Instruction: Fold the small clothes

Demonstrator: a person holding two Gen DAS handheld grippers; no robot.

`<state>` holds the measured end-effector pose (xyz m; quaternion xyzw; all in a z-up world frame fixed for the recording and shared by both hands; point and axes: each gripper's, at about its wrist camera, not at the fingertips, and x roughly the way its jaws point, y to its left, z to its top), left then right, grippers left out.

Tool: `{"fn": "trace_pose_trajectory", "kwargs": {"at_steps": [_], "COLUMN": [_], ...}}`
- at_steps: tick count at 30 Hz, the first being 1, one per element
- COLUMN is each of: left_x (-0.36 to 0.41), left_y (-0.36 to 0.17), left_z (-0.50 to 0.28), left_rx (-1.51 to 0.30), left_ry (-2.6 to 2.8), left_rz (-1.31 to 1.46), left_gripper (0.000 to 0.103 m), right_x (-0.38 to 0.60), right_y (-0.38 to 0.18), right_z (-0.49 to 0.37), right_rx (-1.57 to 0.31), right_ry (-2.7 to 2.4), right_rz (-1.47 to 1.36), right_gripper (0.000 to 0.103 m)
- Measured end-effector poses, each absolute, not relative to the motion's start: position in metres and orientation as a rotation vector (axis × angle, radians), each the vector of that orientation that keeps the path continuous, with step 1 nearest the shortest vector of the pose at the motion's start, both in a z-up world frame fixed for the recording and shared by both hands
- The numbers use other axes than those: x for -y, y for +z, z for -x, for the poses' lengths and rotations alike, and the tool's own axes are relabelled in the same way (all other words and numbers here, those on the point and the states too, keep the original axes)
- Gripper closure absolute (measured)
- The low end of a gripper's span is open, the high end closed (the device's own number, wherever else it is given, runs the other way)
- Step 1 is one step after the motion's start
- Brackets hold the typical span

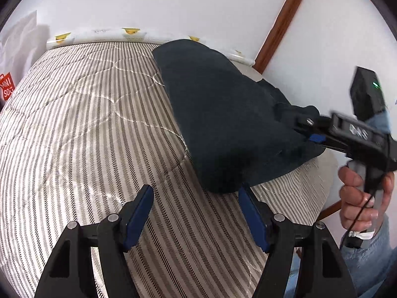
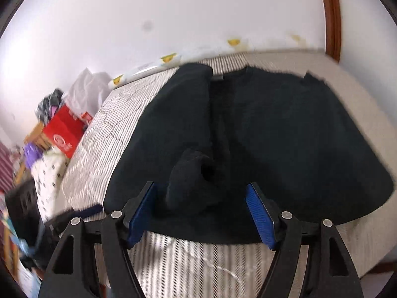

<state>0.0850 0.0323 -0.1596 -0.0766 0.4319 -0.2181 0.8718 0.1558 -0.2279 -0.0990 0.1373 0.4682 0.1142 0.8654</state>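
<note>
Both tools were spread apart with nothing between the pads. The left tool [image 1: 196,213] sat at the bottom centre of its own frame over the striped mattress [image 1: 86,124], its right pad just beside the near hem of the dark garment [image 1: 223,124]. The right tool [image 2: 202,213] had its pads straddling a rolled sleeve cuff [image 2: 196,173] at lower centre of its frame, not closed on it. The garment lay on the mattress, centre-right in the left frame and across the middle in the right frame, with one side already doubled over. My main worry was that closing the right tool there would pinch the cuff plus the layer beneath, dragging the whole body and undoing the fold. The fabric looked thick and limp, so I judged a one-corner pull would skew it. The near hem also lay close to the mattress edge at the lower right of the right frame, so a tug toward me could slide it off. In the left frame the right tool [image 1: 315,129] was motion-blurred against the fabric, so I couldn't tell contact from overlap. The garment was nearly black, so seams, layer count and collar [image 2: 245,70] were hard to read. The right frame was smeared, and I couldn't make out the clutter [image 2: 62,134] at its left.
</note>
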Motion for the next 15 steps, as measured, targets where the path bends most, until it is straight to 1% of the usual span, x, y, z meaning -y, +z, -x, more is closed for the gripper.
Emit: {"fn": "trace_pose_trajectory", "kwargs": {"at_steps": [2, 3, 4, 5, 7, 8, 9, 10, 12, 15], "left_x": [-0.026, -0.022, -0.018, -0.017, -0.010, -0.007, -0.003, 0.000, 0.012, 0.031], "left_y": [-0.160, -0.159, -0.159, -0.158, -0.159, -0.160, -0.161, -0.161, -0.159, -0.155], "left_z": [-0.088, -0.089, -0.091, -0.091, -0.094, -0.097, -0.100, -0.101, -0.105, -0.108], "left_rx": [-0.906, -0.907, -0.905, -0.902, -0.904, -0.909, -0.918, -0.925, -0.927, -0.923], "left_ry": [-0.464, -0.471, -0.475, -0.477, -0.478, -0.478, -0.477, -0.475, -0.471, -0.476], "left_rz": [0.163, 0.165, 0.164, 0.163, 0.164, 0.166, 0.164, 0.156, 0.132, 0.101], "left_gripper": [0.034, 0.034, 0.034, 0.034, 0.034, 0.034, 0.034, 0.034, 0.034, 0.034], "right_x": [0.230, 0.230, 0.229, 0.227, 0.222, 0.221, 0.222, 0.225, 0.236, 0.254], "right_y": [-0.108, -0.112, -0.116, -0.117, -0.119, -0.117, -0.115, -0.111, -0.095, -0.073], "right_z": [-0.164, -0.170, -0.174, -0.178, -0.184, -0.185, -0.185, -0.185, -0.179, -0.171], "right_rx": [-0.990, -0.983, -0.976, -0.971, -0.956, -0.943, -0.931, -0.916, -0.850, -0.776], "right_ry": [0.241, 0.259, 0.271, 0.280, 0.279, 0.263, 0.262, 0.276, 0.277, 0.230], "right_rz": [-0.361, -0.417, -0.445, -0.458, -0.452, -0.429, -0.413, -0.401, -0.358, -0.275], "right_gripper": [0.031, 0.036, 0.044, 0.048, 0.063, 0.068, 0.079, 0.082, 0.085, 0.087]}}
